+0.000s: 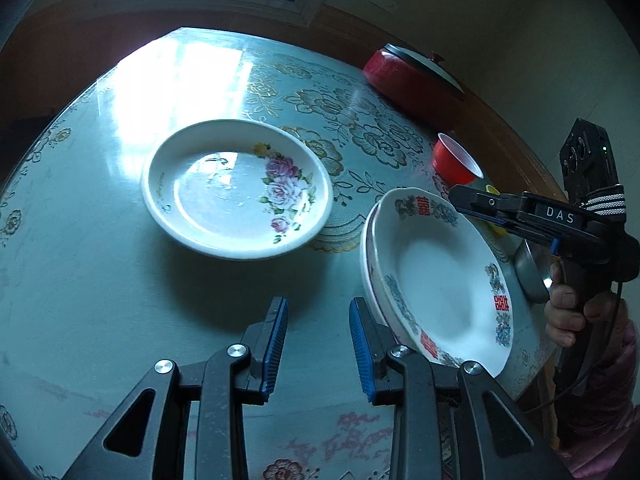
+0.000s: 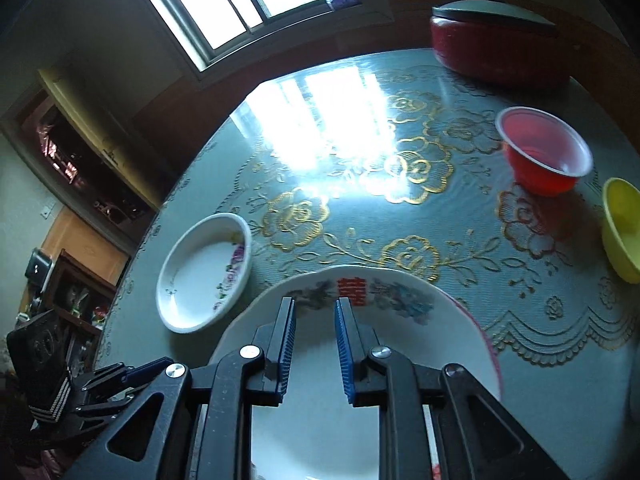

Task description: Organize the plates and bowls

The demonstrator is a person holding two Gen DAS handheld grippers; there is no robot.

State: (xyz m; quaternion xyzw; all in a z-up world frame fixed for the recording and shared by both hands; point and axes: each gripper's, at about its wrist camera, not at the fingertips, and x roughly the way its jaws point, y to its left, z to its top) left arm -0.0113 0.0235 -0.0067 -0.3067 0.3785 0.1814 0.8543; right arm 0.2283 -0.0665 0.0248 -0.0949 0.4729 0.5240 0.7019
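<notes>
A white plate with pink roses (image 1: pixel 236 188) lies on the table, ahead and left of my left gripper (image 1: pixel 318 312), which is open and empty above the table. A stack of two white plates with red characters (image 1: pixel 436 276) sits to its right. My right gripper (image 1: pixel 454 198) hovers over the far rim of that stack. In the right wrist view the right gripper (image 2: pixel 315 310) is open and empty above the stack (image 2: pixel 360 360), and the rose plate (image 2: pixel 204 272) lies to the left. A red bowl (image 2: pixel 544 152), a yellow bowl (image 2: pixel 624 228) and a metal bowl (image 1: pixel 532 272) stand at the right.
A red lidded pot (image 2: pixel 496 44) stands at the table's far right edge. The table (image 1: pixel 100 240) has a pale lace cloth under glass, with window glare on its far side. The left gripper's body shows at the lower left of the right wrist view (image 2: pixel 108 380).
</notes>
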